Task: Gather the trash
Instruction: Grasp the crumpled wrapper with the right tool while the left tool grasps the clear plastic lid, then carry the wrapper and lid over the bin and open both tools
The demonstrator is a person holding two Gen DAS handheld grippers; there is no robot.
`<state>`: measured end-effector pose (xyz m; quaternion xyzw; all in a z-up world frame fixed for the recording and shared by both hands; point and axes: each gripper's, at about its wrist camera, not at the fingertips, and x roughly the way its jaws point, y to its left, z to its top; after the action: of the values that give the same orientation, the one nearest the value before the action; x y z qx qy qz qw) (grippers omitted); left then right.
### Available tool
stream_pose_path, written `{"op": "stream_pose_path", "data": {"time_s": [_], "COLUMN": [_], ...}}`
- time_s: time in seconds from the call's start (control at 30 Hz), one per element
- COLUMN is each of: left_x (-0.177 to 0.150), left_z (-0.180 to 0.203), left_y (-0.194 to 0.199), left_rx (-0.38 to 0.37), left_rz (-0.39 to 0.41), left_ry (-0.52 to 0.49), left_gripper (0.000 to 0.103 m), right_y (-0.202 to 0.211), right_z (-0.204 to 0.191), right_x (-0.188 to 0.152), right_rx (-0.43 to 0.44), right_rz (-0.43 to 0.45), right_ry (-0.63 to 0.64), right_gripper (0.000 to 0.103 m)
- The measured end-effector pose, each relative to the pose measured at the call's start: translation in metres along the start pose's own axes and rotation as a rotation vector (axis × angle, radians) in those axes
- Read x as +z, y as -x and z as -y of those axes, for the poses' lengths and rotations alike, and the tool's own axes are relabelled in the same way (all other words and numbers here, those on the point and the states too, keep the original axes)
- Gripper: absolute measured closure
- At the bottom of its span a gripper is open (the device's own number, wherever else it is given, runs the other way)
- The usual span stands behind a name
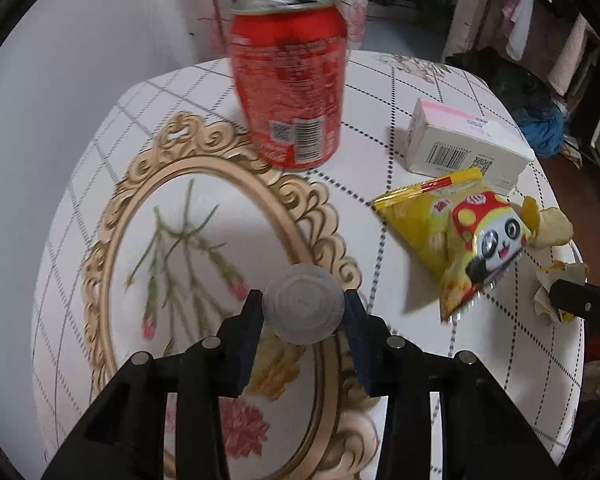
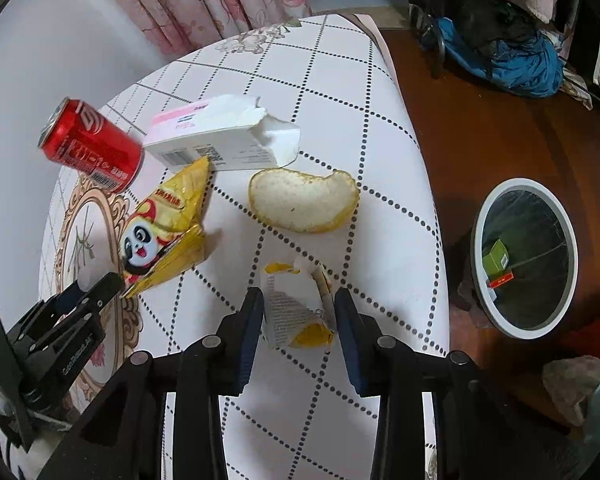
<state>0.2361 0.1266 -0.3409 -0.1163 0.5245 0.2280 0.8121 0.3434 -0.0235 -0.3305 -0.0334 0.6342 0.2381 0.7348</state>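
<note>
A: Left wrist view first. The left hand-held gripper (image 1: pixel 304 310) has a round grey disc (image 1: pixel 304 309) pinched between its 2 fingers, above the bench (image 1: pixel 420 80) and its gold oval print.

B: Beyond it stands a red can (image 1: pixel 290 80), upright on the bench. To the right lie a white carton (image 1: pixel 460 140) and a yellow snack bag (image 1: pixel 456 236) with a panda on it.

A: Over to the right wrist view. The right hand-held gripper (image 2: pixel 300 312) sits closed around a torn white and yellow wrapper (image 2: pixel 296 312), low over the bench.

B: Just past it lies a pale peel (image 2: pixel 304 200), then the carton with its end torn open. The can shows far left.

A: On the floor to the right stands a white bin (image 2: pixel 526 256), with a green box (image 2: pixel 496 260) inside.
</note>
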Motion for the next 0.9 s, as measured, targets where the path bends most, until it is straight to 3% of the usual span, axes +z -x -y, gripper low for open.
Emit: {"op": "stream_pose_path", "data": {"time_s": [0.03,0.23,0.53,0.73,0.9], "left_x": [-0.005,-0.021,-0.037,-0.03,-0.013], "left_z": [-0.001,-0.005,-0.004,0.029,0.072], "left_y": [0.006,0.032,0.064,0.093,0.12], "left_rx": [0.021,0.071,0.043,0.017,-0.037], "left_rz": [0.009,0.039,0.054,0.111,0.164], "left_ry": [0.005,0.047,0.112,0.069,0.018], "left_gripper": [0.066,0.066,0.067,0.066,0.066], "right_y": [0.001,0.006,0.046,0.084,0.12], "right_z": [-0.001,-0.003,0.002,0.025,0.067], "right_x": [-0.001,-0.016,-0.028,-0.025,-0.019], "right_rx": [0.0,0.041,0.107,0.119,0.122], "right_rz": [0.004,0.009,0.076,0.139,0.203], "right_ry": [0.006,0.006,-0.011,-0.035,-0.092], "right_gripper": [0.097,0.096,0.096,0.096,0.096]}}
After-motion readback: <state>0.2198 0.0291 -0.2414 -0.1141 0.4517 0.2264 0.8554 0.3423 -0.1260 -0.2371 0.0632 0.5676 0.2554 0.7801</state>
